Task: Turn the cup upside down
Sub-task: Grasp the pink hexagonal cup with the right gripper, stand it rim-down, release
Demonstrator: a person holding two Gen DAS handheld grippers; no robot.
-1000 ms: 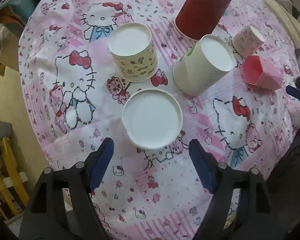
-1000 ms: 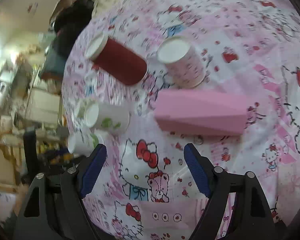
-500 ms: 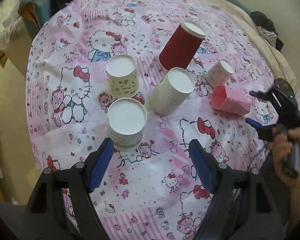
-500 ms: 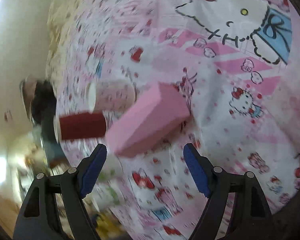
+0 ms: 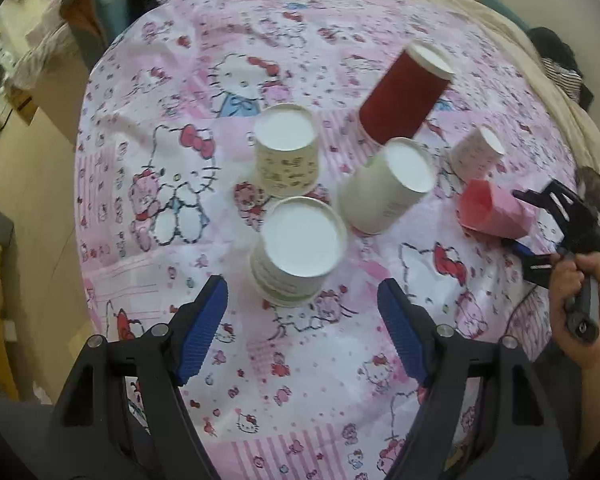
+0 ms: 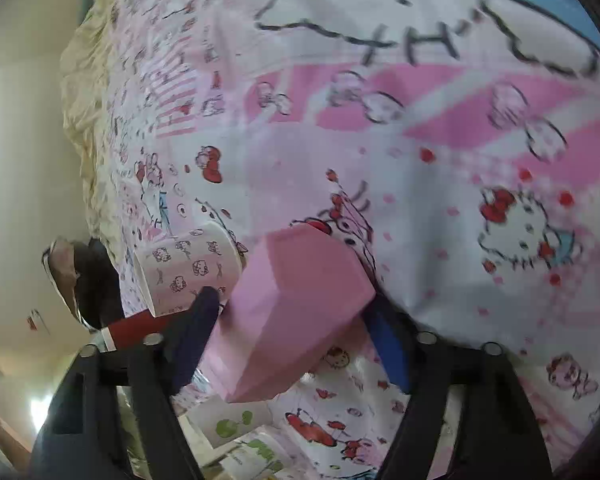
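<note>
Right gripper [image 6: 288,344]: I had its jaws straddling the pink faceted cup [image 6: 288,312], which lay on its side on the Hello Kitty cloth [image 6: 440,160] covering the worktop. The cup filled the gap, its body reaching forward past the jaw tips and its near end sitting deep between them; I could not tell from the blurred right wrist view whether the pads were pressing on it or only flanking it. Just outside the left jaw stood a small patterned cup [image 6: 188,272], with a red cup [image 6: 140,328] behind it.

Left gripper [image 5: 300,336]: its jaws were wide apart and held nothing, set just short of a white paper cup [image 5: 296,252] resting mouth-down ahead of them. Further ahead stood three more cups, all inverted, and the pink faceted cup [image 5: 492,212] far outside the right jaw.

Risks, as I judged them: the flat facets could slip or twist between the pads if the squeeze landed on an edge; a thin wall might buckle under a hard squeeze; and swinging the cup upright could knock the small patterned cup, being so close beside the jaw.
</note>
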